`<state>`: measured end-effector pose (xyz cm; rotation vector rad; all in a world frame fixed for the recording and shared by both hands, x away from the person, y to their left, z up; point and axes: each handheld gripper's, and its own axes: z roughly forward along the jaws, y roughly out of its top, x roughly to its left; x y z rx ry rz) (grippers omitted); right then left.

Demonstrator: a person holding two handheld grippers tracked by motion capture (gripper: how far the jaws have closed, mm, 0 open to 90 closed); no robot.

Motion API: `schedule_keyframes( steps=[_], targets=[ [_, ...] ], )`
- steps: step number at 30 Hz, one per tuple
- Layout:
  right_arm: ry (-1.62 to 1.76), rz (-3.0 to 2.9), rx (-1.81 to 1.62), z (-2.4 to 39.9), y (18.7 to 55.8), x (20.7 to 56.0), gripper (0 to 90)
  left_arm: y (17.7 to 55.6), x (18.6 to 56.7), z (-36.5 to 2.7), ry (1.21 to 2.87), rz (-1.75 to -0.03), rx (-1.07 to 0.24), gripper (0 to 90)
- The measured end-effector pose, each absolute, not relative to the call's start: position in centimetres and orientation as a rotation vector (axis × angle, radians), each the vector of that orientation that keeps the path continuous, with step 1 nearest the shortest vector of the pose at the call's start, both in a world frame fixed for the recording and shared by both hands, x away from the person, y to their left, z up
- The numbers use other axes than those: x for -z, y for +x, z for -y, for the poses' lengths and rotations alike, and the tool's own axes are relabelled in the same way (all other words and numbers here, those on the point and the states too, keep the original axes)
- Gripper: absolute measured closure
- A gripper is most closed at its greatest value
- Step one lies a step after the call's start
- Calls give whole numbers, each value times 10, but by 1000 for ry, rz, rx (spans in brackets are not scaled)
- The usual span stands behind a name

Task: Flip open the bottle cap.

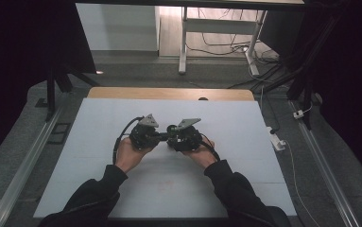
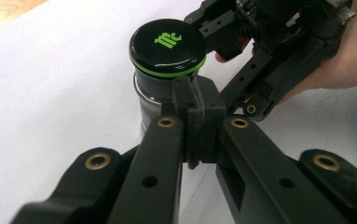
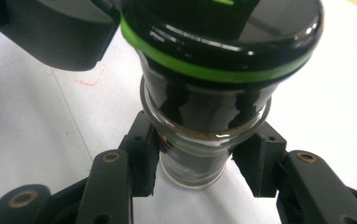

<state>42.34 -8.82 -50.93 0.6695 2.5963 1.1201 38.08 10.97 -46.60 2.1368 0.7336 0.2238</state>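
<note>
Jaws of your right gripper (image 3: 199,172) are clamping the glass jar (image 3: 192,158) to steady it above the table (image 1: 98,142); your left gripper (image 2: 195,100), jaws closed together, is resting against its black lid (image 2: 167,42).

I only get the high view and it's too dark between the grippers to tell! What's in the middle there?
Observer: A small clear glass jar with a shiny black round lid. The right gripper has its jaws clamped on the glass body.
Operator: Is anything on the lid?
Observer: A green logo on top, and a green ring round the edge.
Operator: What's the left gripper doing?
Observer: The left gripper has its jaws shut together, tips right beside the lid's rim.
</note>
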Motion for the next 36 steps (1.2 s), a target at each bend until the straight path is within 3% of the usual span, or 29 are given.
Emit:
schedule_keyframes(
  steps=[36],
  targets=[
    [654,-2596,-1108,88,424,510,528,403,447,-108,2096,-795,-259,890]
  ],
)
